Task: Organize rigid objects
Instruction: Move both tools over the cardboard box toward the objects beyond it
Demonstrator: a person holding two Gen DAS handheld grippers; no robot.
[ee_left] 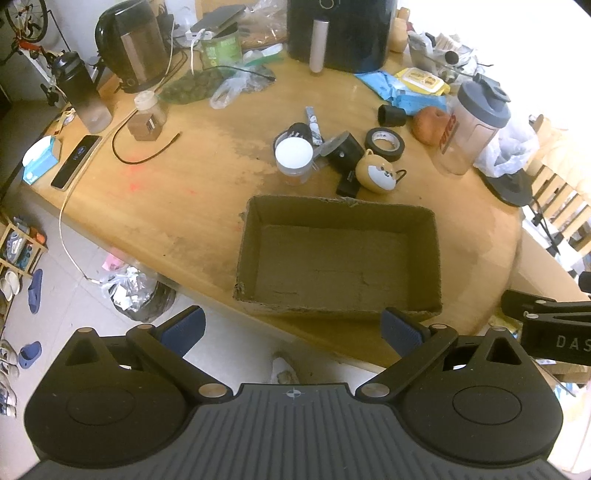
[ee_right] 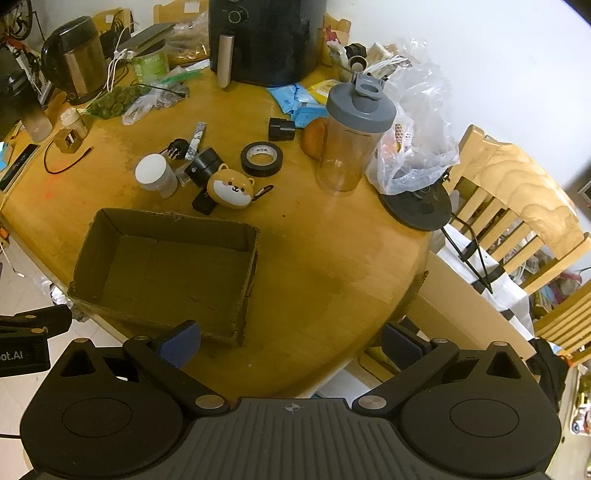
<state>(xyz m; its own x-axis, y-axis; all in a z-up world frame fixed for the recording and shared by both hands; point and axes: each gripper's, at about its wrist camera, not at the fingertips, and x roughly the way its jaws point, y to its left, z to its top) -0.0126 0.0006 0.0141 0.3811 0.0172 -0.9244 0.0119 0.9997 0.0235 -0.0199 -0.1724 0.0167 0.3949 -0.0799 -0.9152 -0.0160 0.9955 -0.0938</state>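
An open, empty cardboard box (ee_left: 437, 251) (ee_right: 90, 254) sits at the near edge of the wooden table (ee_left: 166, 206) (ee_right: 325, 258). Behind it lie small items: a white-lidded jar (ee_left: 293, 157) (ee_right: 153, 175), a dog-faced round case (ee_left: 378, 175) (ee_right: 231, 188), a roll of black tape (ee_left: 385, 143) (ee_right: 261, 158), black cylinders (ee_left: 341, 149) (ee_right: 205, 168) and a black cap (ee_left: 391, 115) (ee_right: 281, 129). My left gripper (ee_left: 293, 330) is open and empty, near the box's front wall. My right gripper (ee_right: 291, 345) is open and empty, right of the box.
A shaker bottle (ee_left: 476, 129) (ee_right: 354, 136), an apple (ee_left: 430, 123), an air fryer (ee_left: 338, 33) (ee_right: 266, 37), a kettle (ee_left: 131, 44) (ee_right: 75, 61), plastic bags and cables crowd the far half. A wooden chair (ee_right: 517, 206) stands to the right. The right gripper's body (ee_left: 554, 325) shows at the edge of the left view.
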